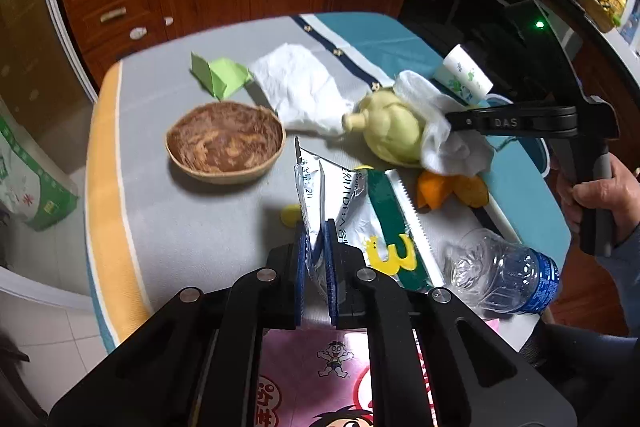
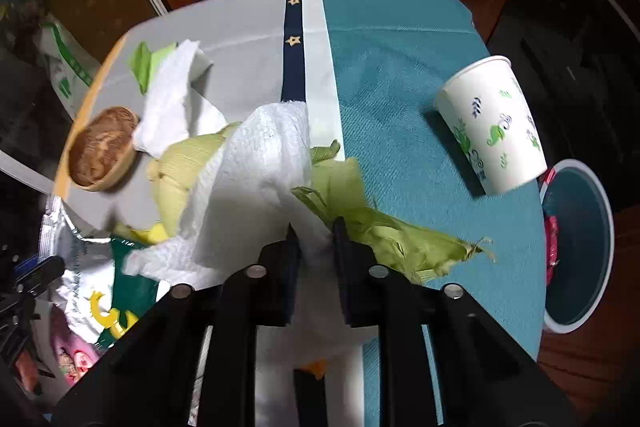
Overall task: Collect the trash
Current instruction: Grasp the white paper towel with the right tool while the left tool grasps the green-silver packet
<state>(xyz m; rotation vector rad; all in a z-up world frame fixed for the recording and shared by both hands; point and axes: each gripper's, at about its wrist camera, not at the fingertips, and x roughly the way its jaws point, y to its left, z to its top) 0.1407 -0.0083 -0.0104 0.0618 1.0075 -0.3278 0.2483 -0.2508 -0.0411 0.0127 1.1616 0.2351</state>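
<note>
Now left tongs (image 1: 316, 231) clamp the silver wrapper (image 1: 352, 203); right tongs (image 2: 314, 227) pinch the white tissue (image 2: 260, 167).

We read "DAS" in pale letters on the black finger of the right gripper (image 1: 434, 125), just right of the corn husk (image 1: 394, 131). Below the husk, the silver snack wrapper (image 1: 348, 211) carries a big yellow "3" on its green band and a small "20" near its torn top edge; its other characters are too crumpled to read. The pink packet (image 1: 316, 367) further below the wrapper shows red Chinese characters we cannot make out.
</note>
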